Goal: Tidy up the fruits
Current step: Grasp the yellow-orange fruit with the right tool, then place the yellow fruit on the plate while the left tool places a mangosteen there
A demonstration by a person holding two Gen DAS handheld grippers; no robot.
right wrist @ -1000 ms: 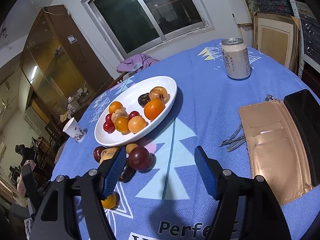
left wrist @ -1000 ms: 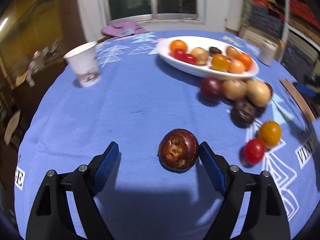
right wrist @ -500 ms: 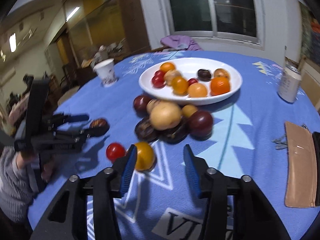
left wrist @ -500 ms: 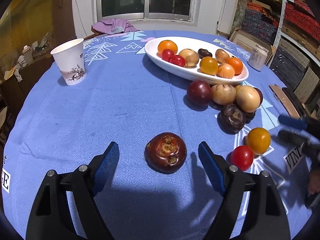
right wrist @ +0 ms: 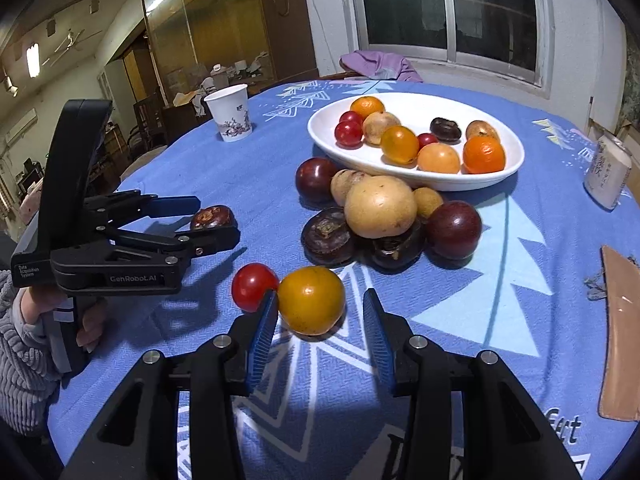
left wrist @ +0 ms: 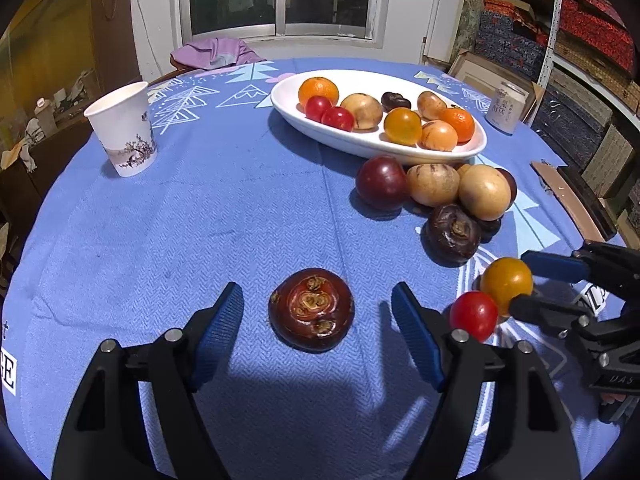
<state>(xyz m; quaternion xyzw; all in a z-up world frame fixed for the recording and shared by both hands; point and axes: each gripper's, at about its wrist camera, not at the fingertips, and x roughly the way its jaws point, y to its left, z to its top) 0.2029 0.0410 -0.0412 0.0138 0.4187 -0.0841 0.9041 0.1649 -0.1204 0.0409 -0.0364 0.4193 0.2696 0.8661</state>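
Note:
My left gripper (left wrist: 318, 312) is open, its blue pads either side of a dark red-brown fruit (left wrist: 311, 309) on the blue tablecloth, not touching it. My right gripper (right wrist: 320, 314) is open around a yellow-orange tomato (right wrist: 311, 300); its left pad is at or near the fruit, its right pad apart. A small red tomato (right wrist: 253, 286) lies just left of it. A white oval dish (left wrist: 348, 138) holds several fruits. A pile of loose fruits (right wrist: 380, 208) lies in front of the dish. The left gripper shows in the right wrist view (right wrist: 208, 220), the right gripper in the left wrist view (left wrist: 528, 284).
A paper cup (left wrist: 124, 128) stands at the far left of the table. A drink can (left wrist: 505, 107) stands right of the dish. A tan wallet (right wrist: 620, 336) lies at the right edge. A purple cloth (left wrist: 216, 53) hangs at the table's far side.
My right gripper has swung round and come down around the yellow-orange tomato, jaws narrower than a second ago. The left gripper stays open around the dark fruit, now centred.

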